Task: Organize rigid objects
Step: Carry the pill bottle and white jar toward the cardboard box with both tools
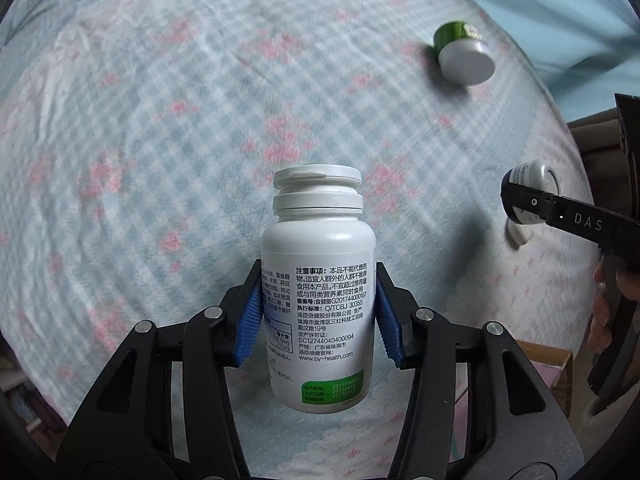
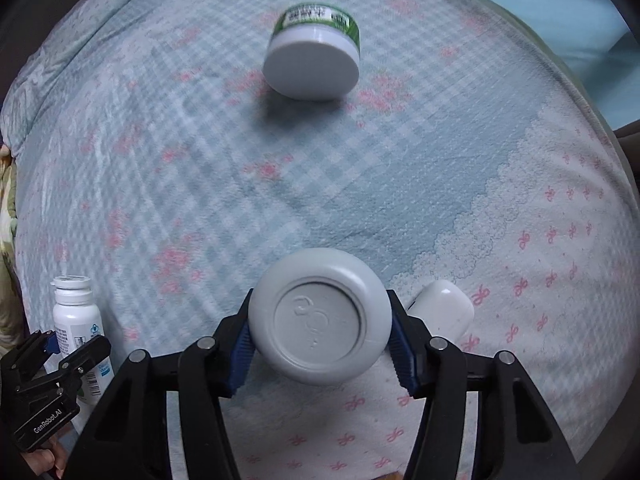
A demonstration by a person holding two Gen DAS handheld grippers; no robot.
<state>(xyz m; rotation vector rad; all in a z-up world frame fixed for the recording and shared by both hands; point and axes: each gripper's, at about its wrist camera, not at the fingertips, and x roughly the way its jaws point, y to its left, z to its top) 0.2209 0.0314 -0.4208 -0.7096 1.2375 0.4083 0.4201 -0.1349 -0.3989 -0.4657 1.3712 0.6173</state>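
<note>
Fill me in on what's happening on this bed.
A person is sorting small containers, with a claw in each hand. The left claw is shut on a white pill bottle; the right claw is shut on a round grey jar. Both are held above the checked bedspread. A green-labelled tub and a small white case lie on the bedspread.

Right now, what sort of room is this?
Probably a bedroom: everything sits on a soft checked bedspread with pink flowers, rumpled at its edge, where a green-labelled jar lies.
</note>
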